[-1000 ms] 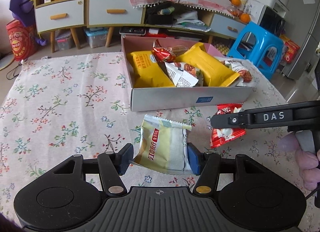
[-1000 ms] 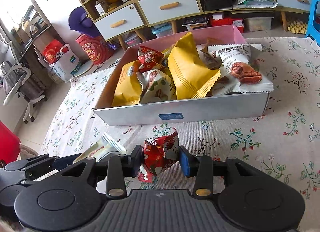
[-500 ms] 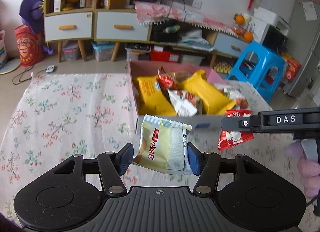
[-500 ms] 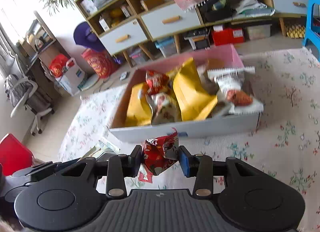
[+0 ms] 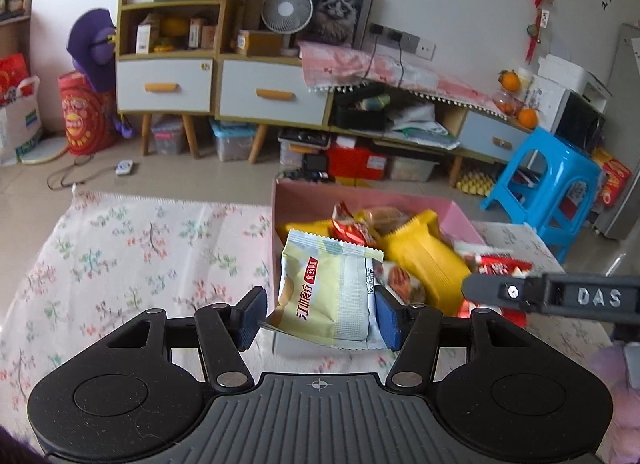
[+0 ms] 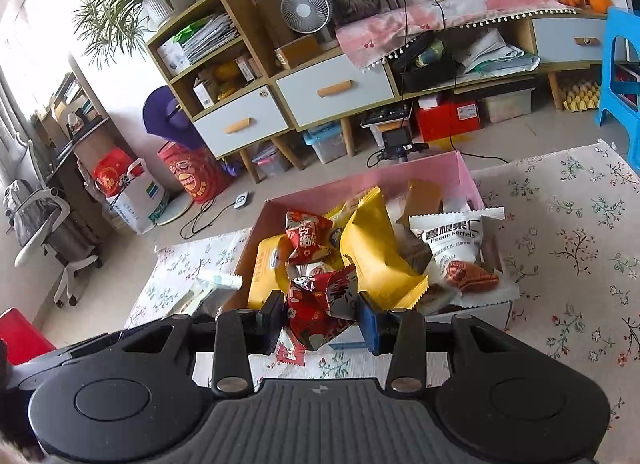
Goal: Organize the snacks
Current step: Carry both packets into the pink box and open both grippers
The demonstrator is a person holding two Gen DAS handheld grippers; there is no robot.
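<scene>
We hold two snacks ready to drop into the pink-lined cardboard box (image 6: 460, 168) on the floral tablecloth (image 5: 120, 256). Our left gripper (image 5: 318, 314) is closed on a pale yellow foil snack packet (image 5: 324, 296); our right gripper (image 6: 320, 318) is closed on a crumpled red snack wrapper (image 6: 320, 300). Both hang above the box's near edge. A second ago they were just off the tablecloth; now they are lifted higher, over the already full box.

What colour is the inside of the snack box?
Pink. The snack box lining shows best in the right wrist view; its outer front looks white.
</scene>
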